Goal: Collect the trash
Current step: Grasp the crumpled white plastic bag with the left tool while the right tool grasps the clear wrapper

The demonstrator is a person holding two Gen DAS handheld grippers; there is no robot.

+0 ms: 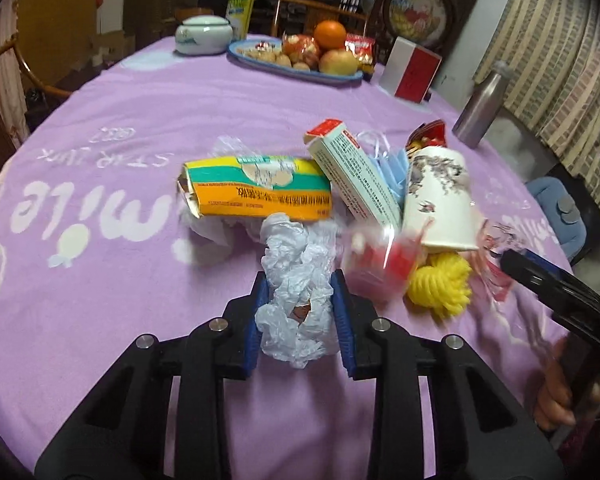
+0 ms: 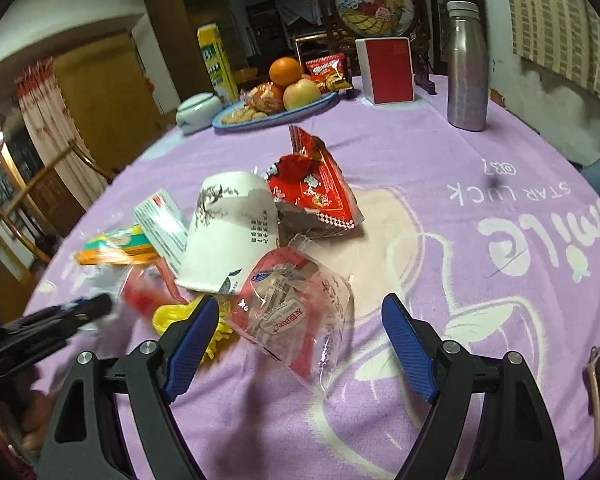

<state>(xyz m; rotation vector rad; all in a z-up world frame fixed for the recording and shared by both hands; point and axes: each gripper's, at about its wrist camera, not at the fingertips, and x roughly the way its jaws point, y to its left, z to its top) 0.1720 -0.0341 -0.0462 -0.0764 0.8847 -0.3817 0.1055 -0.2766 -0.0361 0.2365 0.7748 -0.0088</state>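
My left gripper (image 1: 300,284) is shut on a crumpled white plastic bag (image 1: 296,292), held just above the purple tablecloth (image 1: 100,280). Ahead lies a trash pile: a yellow carton (image 1: 256,190), a white medicine box (image 1: 352,176), a tipped paper cup (image 1: 440,200), a blurred red wrapper (image 1: 380,264) and a yellow plastic piece (image 1: 440,284). My right gripper (image 2: 302,312) is open, its jaws on either side of a clear plastic wrapper (image 2: 296,320). The cup (image 2: 228,236) and a red snack bag (image 2: 316,188) lie just beyond it.
A blue fruit plate (image 1: 300,72) with an orange and apples, a white lidded jar (image 1: 204,36), a red-and-white box (image 1: 410,70) and a steel bottle (image 2: 466,68) stand at the table's far side. A wooden chair (image 2: 32,208) stands off the left edge.
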